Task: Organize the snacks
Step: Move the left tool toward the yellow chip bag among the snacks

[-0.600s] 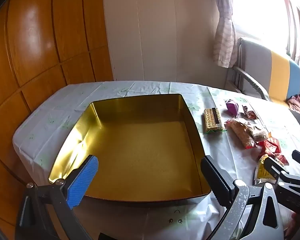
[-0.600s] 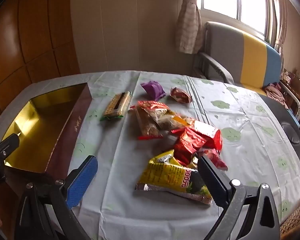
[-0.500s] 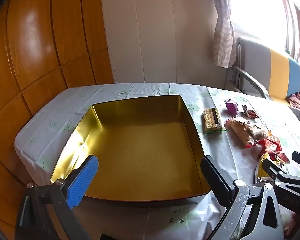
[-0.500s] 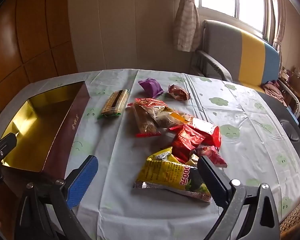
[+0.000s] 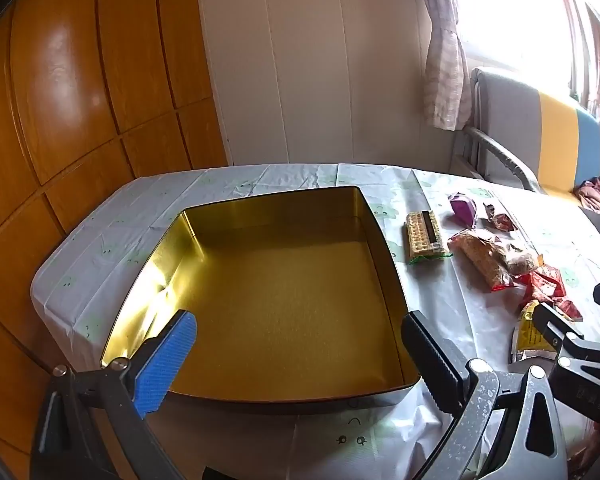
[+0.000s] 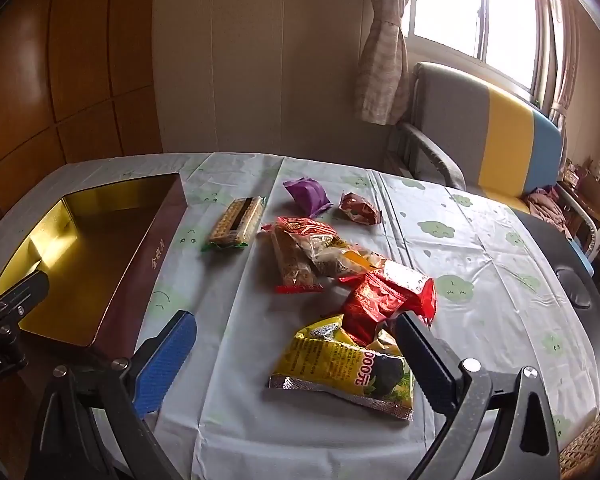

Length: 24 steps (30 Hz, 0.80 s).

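Note:
An empty gold-lined tin box (image 5: 380,240) sits on the table's left part; it also shows in the right wrist view (image 6: 148,256). My left gripper (image 5: 296,344) is open and empty over the tin's near edge. My right gripper (image 6: 296,344) is open and empty just in front of a yellow snack bag (image 6: 340,368). Behind the bag lie red packets (image 6: 384,296), a clear bag of brown snacks (image 6: 300,256), a cracker pack (image 6: 236,222), a purple packet (image 6: 308,196) and a small dark red packet (image 6: 358,208). The crackers (image 5: 422,234) also show in the left wrist view.
The table wears a white cloth with green faces (image 6: 480,248). A grey, yellow and blue armchair (image 6: 496,128) stands behind its far right side. Wooden panelling (image 5: 80,92) is on the left. A dark rounded object (image 6: 576,292) lies at the table's right edge.
Both grippers have drifted slightly: the tin and the snacks sit a little lower and nearer in their views. Both stay open. Nothing on the table has moved.

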### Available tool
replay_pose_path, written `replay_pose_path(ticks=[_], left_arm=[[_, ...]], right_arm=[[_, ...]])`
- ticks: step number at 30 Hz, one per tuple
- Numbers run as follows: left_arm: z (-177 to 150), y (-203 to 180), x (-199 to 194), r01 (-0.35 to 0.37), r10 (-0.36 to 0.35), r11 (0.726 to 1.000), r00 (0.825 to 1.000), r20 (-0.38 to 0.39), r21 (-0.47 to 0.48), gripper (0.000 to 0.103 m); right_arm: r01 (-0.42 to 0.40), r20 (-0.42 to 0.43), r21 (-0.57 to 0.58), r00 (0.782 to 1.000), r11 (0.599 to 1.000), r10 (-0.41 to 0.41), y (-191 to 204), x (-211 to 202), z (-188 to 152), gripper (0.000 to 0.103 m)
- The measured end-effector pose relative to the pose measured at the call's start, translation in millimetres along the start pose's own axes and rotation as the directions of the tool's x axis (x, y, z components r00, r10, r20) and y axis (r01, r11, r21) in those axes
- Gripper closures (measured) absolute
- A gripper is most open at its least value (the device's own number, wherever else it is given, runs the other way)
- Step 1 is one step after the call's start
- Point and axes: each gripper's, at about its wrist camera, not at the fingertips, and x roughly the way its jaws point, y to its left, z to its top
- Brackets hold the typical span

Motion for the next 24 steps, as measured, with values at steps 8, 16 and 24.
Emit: replay_pose_path(ticks=[8, 16, 24], left_arm=[[-0.7, -3.0, -2.1, 0.009, -0.009, 1.000, 1.000, 0.001, 0.007, 0.000], [-1.9, -8.1, -1.8, 0.028, -0.028, 0.999, 1.000, -0.003, 0.023, 0.000], [-3.2, -9.0, -2.4, 0.051, -0.051, 0.998, 0.999, -0.003, 0.023, 0.000]], right_arm=[[0.006, 0.020, -0.003, 1.000, 1.000, -0.006, -6.6, -6.6, 3.9, 0.002], [0.035, 0.033, -0.003, 0.999, 0.999, -0.035, -23.3, -7.9, 9.9, 0.002], [0.048, 0.050, -0.028, 0.998, 0.998, -0.046, -32.2, -8.3, 15.0, 0.002]])
